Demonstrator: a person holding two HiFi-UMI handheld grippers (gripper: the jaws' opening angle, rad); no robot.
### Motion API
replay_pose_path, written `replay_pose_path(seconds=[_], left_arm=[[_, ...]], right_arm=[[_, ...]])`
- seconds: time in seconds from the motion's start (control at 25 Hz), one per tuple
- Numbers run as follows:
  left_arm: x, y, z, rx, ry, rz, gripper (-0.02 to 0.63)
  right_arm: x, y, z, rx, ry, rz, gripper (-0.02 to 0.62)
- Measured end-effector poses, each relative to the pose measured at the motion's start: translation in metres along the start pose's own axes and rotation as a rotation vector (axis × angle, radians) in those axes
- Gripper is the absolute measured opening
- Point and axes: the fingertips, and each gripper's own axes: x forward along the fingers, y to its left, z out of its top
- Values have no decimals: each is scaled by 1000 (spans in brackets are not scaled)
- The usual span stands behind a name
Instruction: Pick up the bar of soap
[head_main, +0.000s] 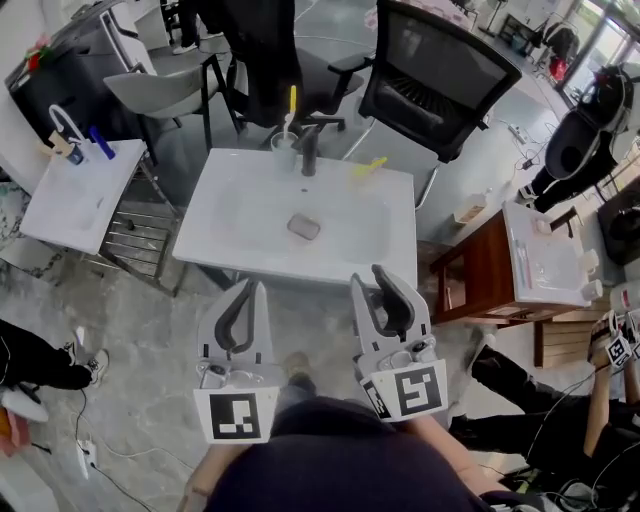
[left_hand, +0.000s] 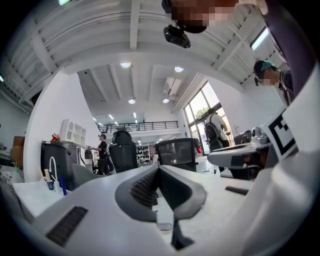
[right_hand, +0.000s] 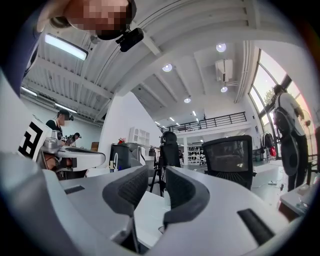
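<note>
A grey bar of soap (head_main: 303, 227) lies in the middle of the white sink basin (head_main: 230, 195), in the head view. Both grippers hover in front of the sink's near edge, well short of the soap. My left gripper (head_main: 245, 300) is shut, its dark pads meeting at the tips with nothing between them (left_hand: 159, 170). My right gripper (head_main: 385, 295) is open, with a clear gap between its pads (right_hand: 156, 177) and nothing in it. The soap does not show in either gripper view.
A dark faucet (head_main: 309, 150) stands at the sink's back edge, with a cup holding a toothbrush (head_main: 285, 148) to its left and a yellow item (head_main: 368, 166) to its right. A black office chair (head_main: 435, 75) is behind. Other sinks sit left (head_main: 70, 195) and right (head_main: 545, 260).
</note>
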Motion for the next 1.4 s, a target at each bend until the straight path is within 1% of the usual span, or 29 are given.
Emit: replay_pose_path(seconds=[0.24, 0.52, 0.68, 0.88, 1.0, 1.28, 1.4], left_arm=[[32, 18, -8, -17, 0, -40, 0], [51, 27, -13, -32, 10, -57, 0], [63, 36, -16, -28, 14, -56, 0], [87, 46, -14, -17, -5, -53, 0], [103, 50, -15, -24, -1, -57, 0], [143, 68, -17, -19, -4, -88, 0], [165, 76, -19, 3, -5, -100, 0]], right_arm=[[29, -7, -8, 8, 18, -42, 121], [47, -14, -16, 7, 39, -56, 121], [60, -16, -17, 1, 37, -59, 121], [78, -27, -17, -14, 29, -62, 121], [90, -33, -19, -18, 34, -57, 121], [138, -38, -29, -26, 45, -38, 121], [161, -43, -30, -31, 47, -34, 121]])
